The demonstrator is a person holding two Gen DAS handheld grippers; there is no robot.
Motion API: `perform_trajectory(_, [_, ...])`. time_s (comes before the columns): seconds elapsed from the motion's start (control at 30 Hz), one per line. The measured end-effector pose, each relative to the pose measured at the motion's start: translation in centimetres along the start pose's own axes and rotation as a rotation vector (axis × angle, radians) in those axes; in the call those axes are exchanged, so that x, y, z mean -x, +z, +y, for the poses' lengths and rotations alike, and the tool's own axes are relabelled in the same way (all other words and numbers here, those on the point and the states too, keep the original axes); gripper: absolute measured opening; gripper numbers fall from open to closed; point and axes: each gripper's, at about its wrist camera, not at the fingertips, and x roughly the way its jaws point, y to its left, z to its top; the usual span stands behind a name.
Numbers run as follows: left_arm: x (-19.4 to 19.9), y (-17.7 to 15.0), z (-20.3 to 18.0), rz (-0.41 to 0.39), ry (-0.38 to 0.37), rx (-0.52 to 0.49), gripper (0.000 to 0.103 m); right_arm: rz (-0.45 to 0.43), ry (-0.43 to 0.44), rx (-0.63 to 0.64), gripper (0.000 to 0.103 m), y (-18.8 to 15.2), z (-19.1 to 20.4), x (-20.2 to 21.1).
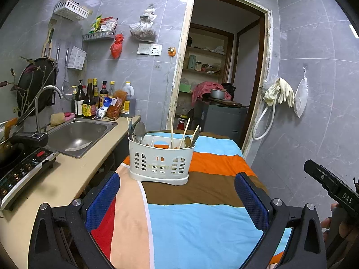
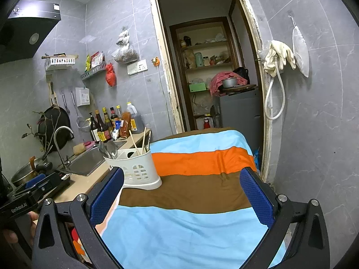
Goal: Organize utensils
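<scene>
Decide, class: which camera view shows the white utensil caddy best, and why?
The left wrist view. There the white utensil caddy faces the camera head-on and unobstructed, with its spoons and chopsticks visible. In the right wrist view it stands off to the left, partly hidden behind the right tongs' blue pad.

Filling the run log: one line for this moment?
left gripper: open, empty | right gripper: open, empty | utensil caddy: upright on striped cloth, spoons and chopsticks inside

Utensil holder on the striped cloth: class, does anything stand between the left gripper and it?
Nothing visible does. The open left gripper faces the white utensil holder across bare striped cloth.
</scene>
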Motion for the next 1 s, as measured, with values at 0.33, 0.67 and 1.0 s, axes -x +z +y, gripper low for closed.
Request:
perform_trajectory(0.33, [-0.02,0.08,0.08,0.000,-0.003,0.000,0.102,0.001,0.000,0.000,0.101,0.01,-0.01,-0.04])
perform_trajectory(0.67, [0.00,0.10,-0.08,0.000,-0.001,0.001,0.102,0.002,0.000,-0.001,0.101,-0.01,-0.09,0.01])
perform_trajectory(1.0, [0.02,0.02,-0.12,0.000,0.001,0.000,0.102,0.004,0.002,-0.002,0.101,-0.23,-0.04,-0.08])
